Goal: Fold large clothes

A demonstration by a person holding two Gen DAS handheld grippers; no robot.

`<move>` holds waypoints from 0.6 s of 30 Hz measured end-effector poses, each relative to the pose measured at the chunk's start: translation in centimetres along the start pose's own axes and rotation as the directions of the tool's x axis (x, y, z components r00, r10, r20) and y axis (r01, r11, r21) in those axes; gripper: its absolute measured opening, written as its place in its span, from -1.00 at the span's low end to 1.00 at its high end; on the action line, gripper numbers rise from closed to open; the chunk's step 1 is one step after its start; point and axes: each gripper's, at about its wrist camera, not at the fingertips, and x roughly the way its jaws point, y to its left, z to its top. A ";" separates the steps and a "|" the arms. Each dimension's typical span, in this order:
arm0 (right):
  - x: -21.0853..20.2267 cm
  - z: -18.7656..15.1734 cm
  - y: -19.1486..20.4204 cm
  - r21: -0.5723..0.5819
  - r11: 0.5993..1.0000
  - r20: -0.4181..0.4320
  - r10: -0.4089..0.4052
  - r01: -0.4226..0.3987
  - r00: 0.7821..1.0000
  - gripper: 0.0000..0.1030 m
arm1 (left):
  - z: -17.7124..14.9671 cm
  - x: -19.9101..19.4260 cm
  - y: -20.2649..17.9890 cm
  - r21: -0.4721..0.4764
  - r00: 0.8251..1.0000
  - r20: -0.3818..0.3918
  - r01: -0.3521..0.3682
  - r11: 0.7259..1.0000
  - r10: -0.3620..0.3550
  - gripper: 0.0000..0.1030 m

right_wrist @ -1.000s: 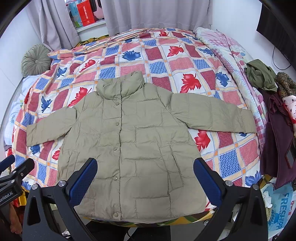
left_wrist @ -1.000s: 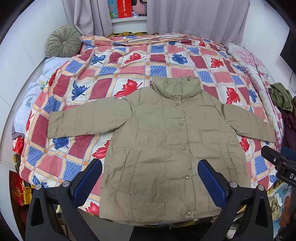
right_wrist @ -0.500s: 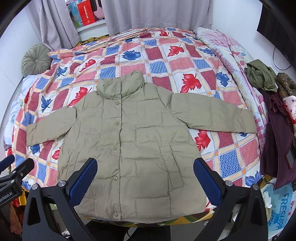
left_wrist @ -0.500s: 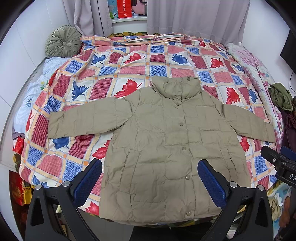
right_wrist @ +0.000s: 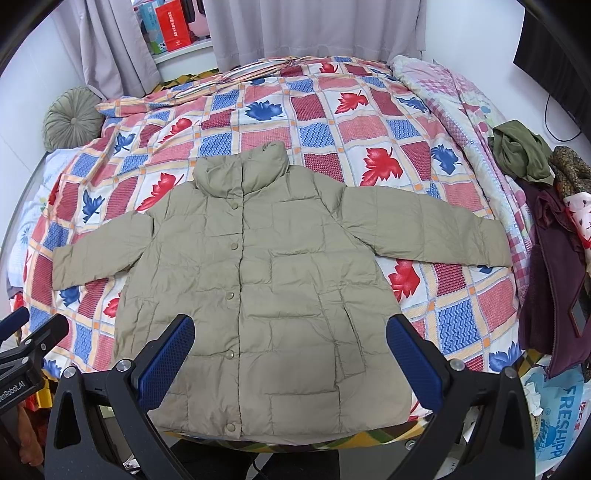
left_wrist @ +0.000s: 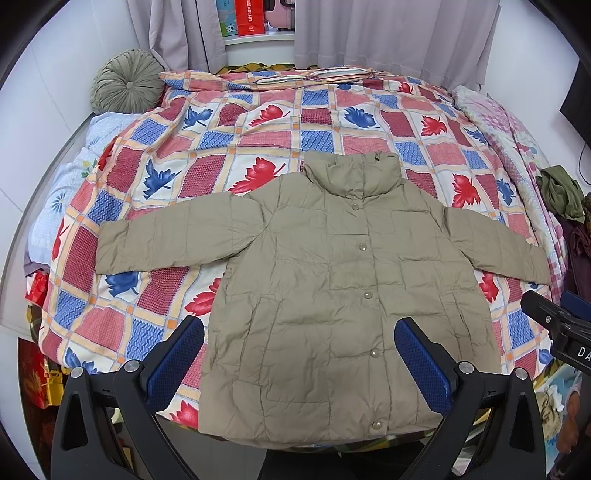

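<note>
A khaki quilted puffer jacket (left_wrist: 332, 280) (right_wrist: 258, 277) lies flat and buttoned on the bed, collar toward the far side, both sleeves spread out sideways, hem at the near edge. My left gripper (left_wrist: 299, 362) hovers above the hem, wide open, its blue pads empty. In the right wrist view my right gripper (right_wrist: 290, 354) is likewise open above the lower jacket, holding nothing. The right gripper's body (left_wrist: 557, 325) shows at the right edge of the left view; the left gripper's body (right_wrist: 26, 350) shows at the lower left of the right view.
The bed carries a red, blue and white leaf-patterned quilt (left_wrist: 258, 147) (right_wrist: 332, 122). A round green cushion (left_wrist: 127, 81) sits at the far left corner. Piled clothes (right_wrist: 546, 221) hang at the right side. Curtains (left_wrist: 388, 33) and a windowsill with boxes (right_wrist: 173, 26) stand behind.
</note>
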 end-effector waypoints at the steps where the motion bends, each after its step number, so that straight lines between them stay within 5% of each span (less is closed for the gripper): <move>1: -0.1 0.0 0.1 0.000 1.000 0.000 0.000 0.000 1.000 1.00 | 0.0 0.0 0.0 0.001 1.000 0.000 0.000 1.000 0.000 1.00; 18: -0.1 -0.1 0.0 -0.001 1.000 0.001 0.000 0.000 1.000 1.00 | 0.0 0.0 -0.1 0.000 1.000 0.001 0.000 1.000 0.000 1.00</move>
